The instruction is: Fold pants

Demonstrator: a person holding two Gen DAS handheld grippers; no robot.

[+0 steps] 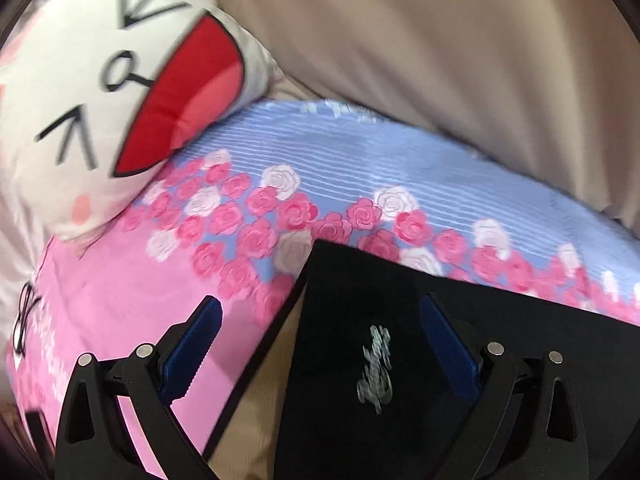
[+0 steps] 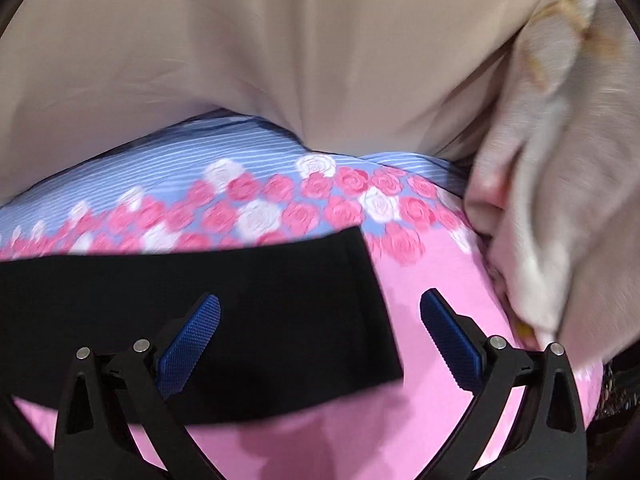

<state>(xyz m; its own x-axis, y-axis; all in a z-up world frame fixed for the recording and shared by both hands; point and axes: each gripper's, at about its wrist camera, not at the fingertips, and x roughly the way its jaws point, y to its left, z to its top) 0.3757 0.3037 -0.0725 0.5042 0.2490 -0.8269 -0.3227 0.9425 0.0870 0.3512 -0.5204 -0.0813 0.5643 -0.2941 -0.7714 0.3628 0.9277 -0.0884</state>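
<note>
While the black pants (image 1: 460, 360) are laid flat on the pink rose-printed bedspread (image 1: 120, 300), the left tongs (image 1: 320, 344) are held spread wide above their corner, nothing being pinched between the blue pads (image 1: 448, 352). The right tongs (image 2: 320, 340) are likewise spread over the pants' edge, which ends toward 3 o'clock. A cartoon-face pillow (image 1: 80, 100) is seen at 10 o'clock in the left view.

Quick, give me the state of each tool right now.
Left tool: open, holding nothing, above the black pants.
Right tool: open, holding nothing, over the black pants.
</note>
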